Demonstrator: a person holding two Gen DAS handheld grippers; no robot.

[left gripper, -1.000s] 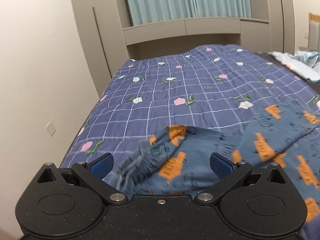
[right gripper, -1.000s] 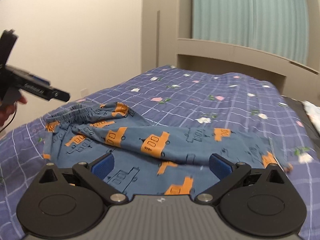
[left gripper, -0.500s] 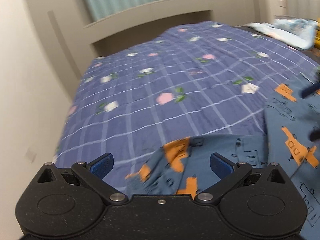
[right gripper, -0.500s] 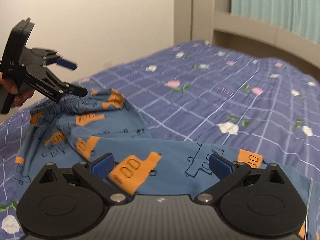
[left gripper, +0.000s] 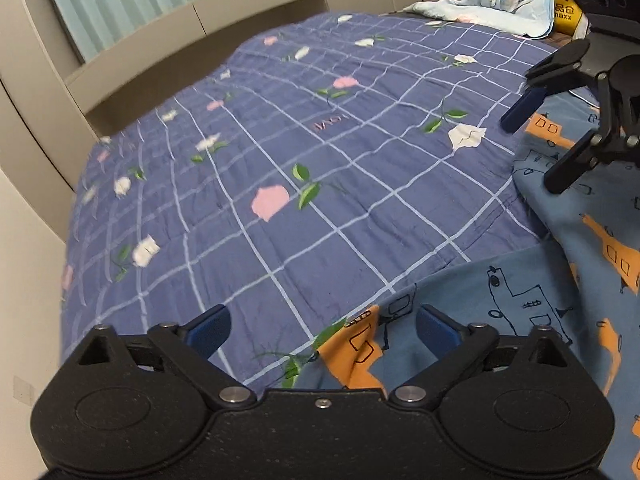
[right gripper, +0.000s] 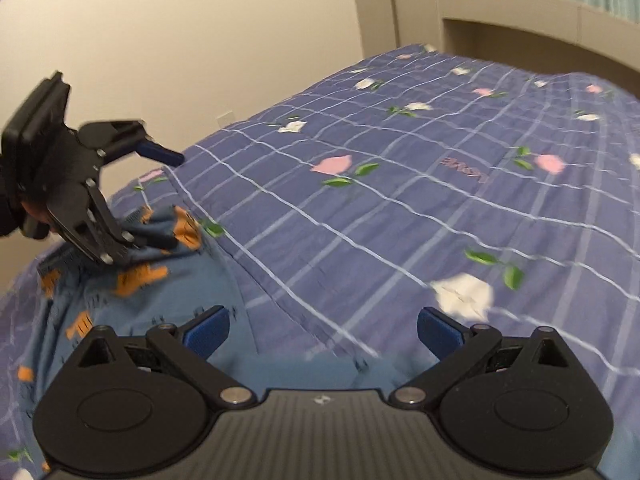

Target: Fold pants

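The blue pants with orange prints (left gripper: 520,304) lie on the bed along its near edge; they also show in the right wrist view (right gripper: 132,300). My left gripper (left gripper: 322,326) is open, its jaws wide apart, low over the pants' bunched edge. From the right wrist view the left gripper (right gripper: 160,196) has its lower finger on the bunched fabric and its upper finger raised. My right gripper (right gripper: 323,328) is open just above another edge of the pants. In the left wrist view the right gripper (left gripper: 532,152) hangs open over the pants.
The bed's navy floral grid quilt (left gripper: 320,152) stretches ahead. A beige wall (right gripper: 180,40) is on the left, a wooden headboard shelf (left gripper: 200,28) with teal curtains is behind. A pile of light blue cloth (left gripper: 492,4) and a yellow box (left gripper: 568,16) sit at the far right.
Both grippers have dropped closer to the bed and turned toward each other. The pants now fill less of each view. Both stayed open.
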